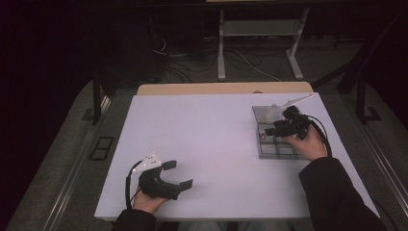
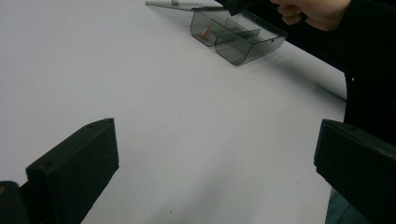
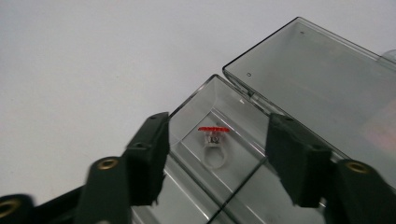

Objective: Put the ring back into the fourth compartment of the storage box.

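left gripper idles with jaws spread on the white table, out of your way, while your right gripper hangs parted and empty over the ring resting in the clear organizer box, lid open.

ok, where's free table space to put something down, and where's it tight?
Free: the white table from its left and far edges across to the clear compartment box, including the stretch between the left gripper and that box. Tight: the right side, where the right gripper hovers, jaws open, above the ring inside the box.
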